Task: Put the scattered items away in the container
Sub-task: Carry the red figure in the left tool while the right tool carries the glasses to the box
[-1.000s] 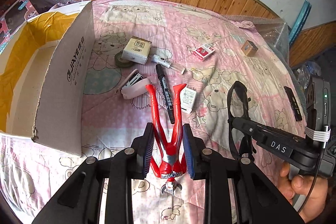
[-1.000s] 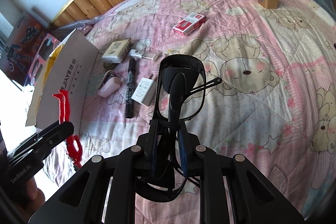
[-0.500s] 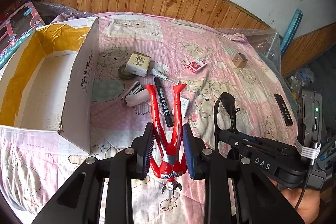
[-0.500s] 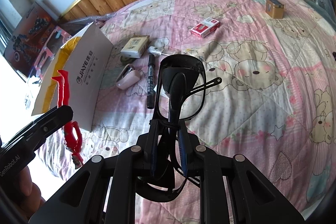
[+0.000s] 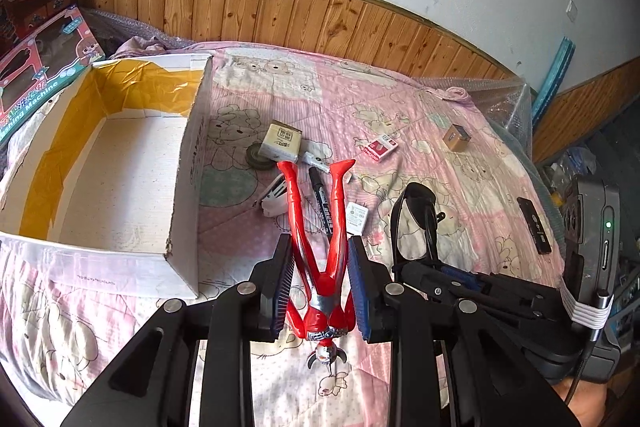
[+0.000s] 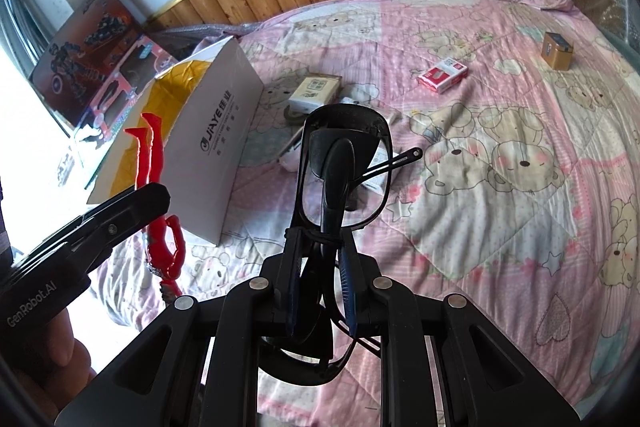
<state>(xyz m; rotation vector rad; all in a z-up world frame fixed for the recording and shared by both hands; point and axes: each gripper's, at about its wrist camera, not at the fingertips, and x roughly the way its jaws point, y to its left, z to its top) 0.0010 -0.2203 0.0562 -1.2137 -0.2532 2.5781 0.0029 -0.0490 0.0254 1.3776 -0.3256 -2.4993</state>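
both grippers lifted higher: left gripper [image 5: 319,285] pinching red figure [image 5: 318,239], right gripper [image 6: 320,287] pinching glasses [image 6: 344,167]; cardboard box [image 5: 188,163] next, left.

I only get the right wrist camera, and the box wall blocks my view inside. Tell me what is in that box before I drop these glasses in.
Observer: Nothing. In the left wrist view, the box shows only its bare white floor and yellow tape.
Operator: Report how the left gripper has the toy.
Observer: The left gripper is shut on the red toy figure at the hips, with its legs pointing forward and its head toward the camera.
Operator: Name anything lying outside my frame.
Observer: A flat black stick lies near the right edge of the bedspread, apart from the other items.
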